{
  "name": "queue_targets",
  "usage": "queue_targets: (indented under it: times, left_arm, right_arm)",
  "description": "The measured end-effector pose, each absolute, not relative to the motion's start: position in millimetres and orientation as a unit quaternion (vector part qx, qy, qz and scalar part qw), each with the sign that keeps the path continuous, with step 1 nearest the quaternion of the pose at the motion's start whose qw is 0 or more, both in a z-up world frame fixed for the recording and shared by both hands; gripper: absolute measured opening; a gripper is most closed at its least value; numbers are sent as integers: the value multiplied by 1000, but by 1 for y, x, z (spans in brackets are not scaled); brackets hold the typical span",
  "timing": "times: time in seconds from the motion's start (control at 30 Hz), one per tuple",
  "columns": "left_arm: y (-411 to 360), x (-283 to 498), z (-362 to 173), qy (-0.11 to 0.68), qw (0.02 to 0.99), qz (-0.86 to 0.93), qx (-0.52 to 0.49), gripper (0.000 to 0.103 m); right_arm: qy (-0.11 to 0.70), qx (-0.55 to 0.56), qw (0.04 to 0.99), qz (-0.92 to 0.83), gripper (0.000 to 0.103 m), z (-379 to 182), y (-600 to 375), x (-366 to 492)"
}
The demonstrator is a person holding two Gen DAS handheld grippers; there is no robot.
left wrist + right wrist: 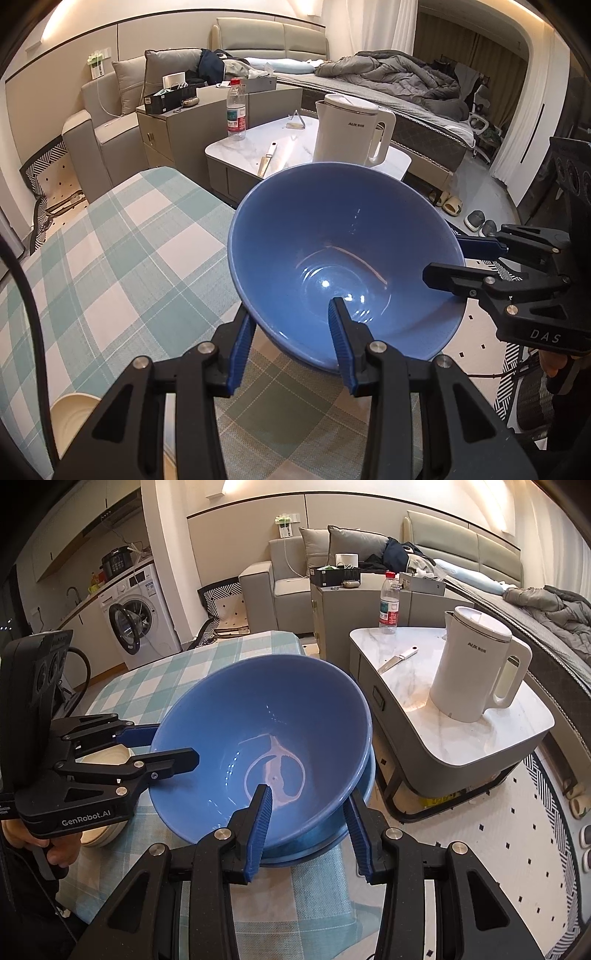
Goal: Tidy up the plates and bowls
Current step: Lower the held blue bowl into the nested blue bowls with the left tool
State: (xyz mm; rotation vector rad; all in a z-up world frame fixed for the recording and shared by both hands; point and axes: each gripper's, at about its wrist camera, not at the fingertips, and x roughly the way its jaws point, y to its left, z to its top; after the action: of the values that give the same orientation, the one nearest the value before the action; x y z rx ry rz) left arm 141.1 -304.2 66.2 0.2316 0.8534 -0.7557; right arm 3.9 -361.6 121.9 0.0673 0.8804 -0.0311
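Warmly lit from ceiling cove strips (66,22) at top, glowing cream on upper walls. Strong fisheye bending at edges, black vignette in corners. Small white glints inside glossy blue ceramic bowl (325,258), more in right wrist view (236,753). Soft shadow beneath on checked teal-and-white tablecloth (122,251). Sharp throughout, no motion blur; dim curtained alcove at far right.

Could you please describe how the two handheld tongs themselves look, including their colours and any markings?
Both tongs, left and right, have black angular link arms with silver rivets and ribbed blue pads. White lettering reads "GenRobot.AI" on the left and "DAS" on the right. A black cable trails from the left.
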Motion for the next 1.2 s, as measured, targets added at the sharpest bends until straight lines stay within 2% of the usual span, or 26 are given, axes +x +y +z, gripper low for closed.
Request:
queue_targets:
  times: [0.63, 1.0, 1.2]
  left_arm:
    - [-313, 142, 55, 407, 833, -353, 126, 39]
    - [-314, 146, 48, 418, 830, -348, 127, 43]
    - [-314, 146, 45, 421, 827, -350, 128, 45]
  right_arm:
    - [438, 6, 898, -26, 48, 107, -356, 7]
    - [440, -2, 898, -30, 51, 105, -354, 9]
    - [444, 0, 895, -30, 62, 102, -356, 9]
